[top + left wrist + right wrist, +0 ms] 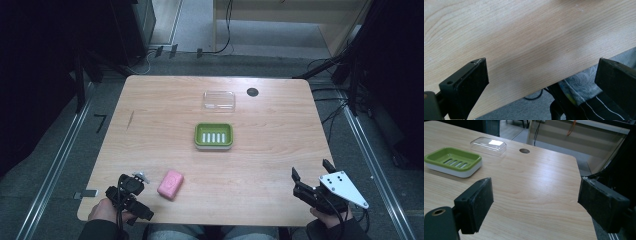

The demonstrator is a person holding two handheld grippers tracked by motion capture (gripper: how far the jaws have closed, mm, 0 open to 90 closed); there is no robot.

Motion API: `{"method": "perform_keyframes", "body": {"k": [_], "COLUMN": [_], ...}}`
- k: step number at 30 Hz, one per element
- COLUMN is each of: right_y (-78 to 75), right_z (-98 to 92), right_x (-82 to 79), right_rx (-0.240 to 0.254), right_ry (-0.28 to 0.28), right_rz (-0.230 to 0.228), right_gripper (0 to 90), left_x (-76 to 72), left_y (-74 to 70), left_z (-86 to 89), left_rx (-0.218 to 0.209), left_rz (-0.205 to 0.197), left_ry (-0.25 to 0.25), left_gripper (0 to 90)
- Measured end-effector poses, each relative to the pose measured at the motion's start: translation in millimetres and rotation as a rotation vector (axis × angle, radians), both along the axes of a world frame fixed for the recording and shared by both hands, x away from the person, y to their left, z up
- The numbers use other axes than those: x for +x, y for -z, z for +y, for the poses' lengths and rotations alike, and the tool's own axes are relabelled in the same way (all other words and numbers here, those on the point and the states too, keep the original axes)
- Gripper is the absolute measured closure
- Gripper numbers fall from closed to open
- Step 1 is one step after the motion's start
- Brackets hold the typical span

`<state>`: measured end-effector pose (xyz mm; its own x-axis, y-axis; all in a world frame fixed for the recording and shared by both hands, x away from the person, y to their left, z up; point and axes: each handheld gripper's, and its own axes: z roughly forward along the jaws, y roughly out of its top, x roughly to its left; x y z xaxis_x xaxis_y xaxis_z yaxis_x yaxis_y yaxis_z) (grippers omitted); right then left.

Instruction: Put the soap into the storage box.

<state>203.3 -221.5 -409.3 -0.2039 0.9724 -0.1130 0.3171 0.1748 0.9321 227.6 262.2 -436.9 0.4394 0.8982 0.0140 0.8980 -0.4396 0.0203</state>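
Both claws [310,172] agape near table's [280,150] front edge.

Pink soap [170,184] beside green dish [214,135]

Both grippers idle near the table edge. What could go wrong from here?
1. The pink soap lies close to the near edge beside the left gripper; a clumsy nudge could push it off.
2. The clear lid is hard to see and may slip from the jaws.
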Motion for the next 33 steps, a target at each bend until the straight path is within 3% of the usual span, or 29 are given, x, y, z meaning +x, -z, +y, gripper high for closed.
{"method": "perform_keyframes", "body": {"k": [12,19,23,33], "right_y": [-0.6,-0.2,-0.3,-0.5], "right_z": [0.7,0.6,1.1,2.2], "right_x": [-0.1,0.2,0.7,0.7], "right_rx": [0.006,-0.001,0.002,-0.004], "right_ry": [0.004,0.0,0.001,-0.002], "right_rz": [0.0,0.003,0.003,0.002], "right_gripper": [13.7,13.7,13.7,13.7], "left_x": [-0.7,-0.2,3.3,10.9], "left_y": [0.7,-1.2,-2.1,-9.2], "left_z": [-3.2,-4.5,-5.6,-14.8], "left_rx": [0.023,0.008,-0.023,-0.044], "left_rz": [-0.002,-0.013,-0.015,-0.059], "left_ry": [0.016,0.016,0.022,0.04], "left_gripper": [0.0,0.0,0.0,0.0]}}
